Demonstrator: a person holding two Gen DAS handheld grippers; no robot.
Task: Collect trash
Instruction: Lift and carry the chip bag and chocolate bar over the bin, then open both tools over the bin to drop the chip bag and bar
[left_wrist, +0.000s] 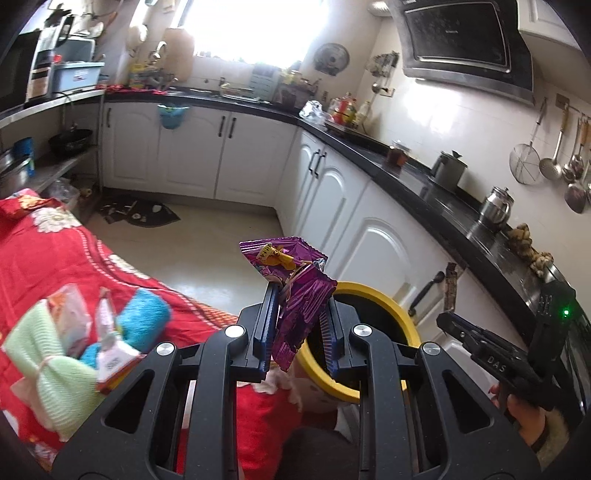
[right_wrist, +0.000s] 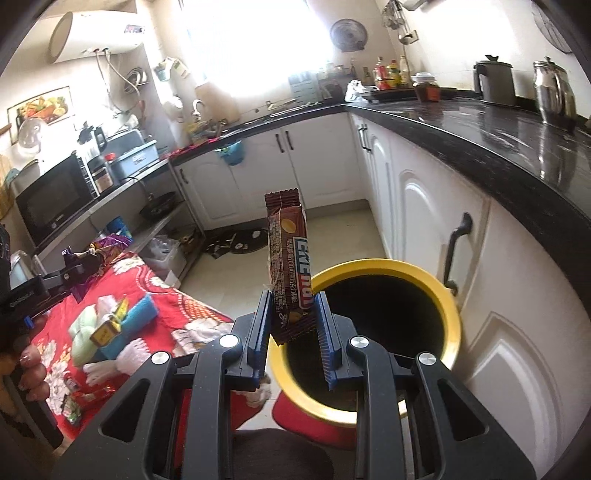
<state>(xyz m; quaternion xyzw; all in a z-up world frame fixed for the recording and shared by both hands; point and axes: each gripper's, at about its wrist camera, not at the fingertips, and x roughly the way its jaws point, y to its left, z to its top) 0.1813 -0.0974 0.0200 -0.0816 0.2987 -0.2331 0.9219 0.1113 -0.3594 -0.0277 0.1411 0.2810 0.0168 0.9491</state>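
Kitchen, black worktop (right_wrist: 498, 140), red floral cloth (left_wrist: 55, 240); yellow-rimmed bin (right_wrist: 452, 314), interior dark; jaws clamped on purple wrapper (left_wrist: 295, 295), brown wrapper (right_wrist: 288, 258).

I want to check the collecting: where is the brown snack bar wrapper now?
In the right wrist view the brown wrapper stands upright, gripped in the right tongs, beside the near rim of the yellow bin.

Right gripper (right_wrist: 293, 325) pinching brown wrapper (right_wrist: 287, 258), seemingly above yellow-rimmed bin (right_wrist: 452, 314)
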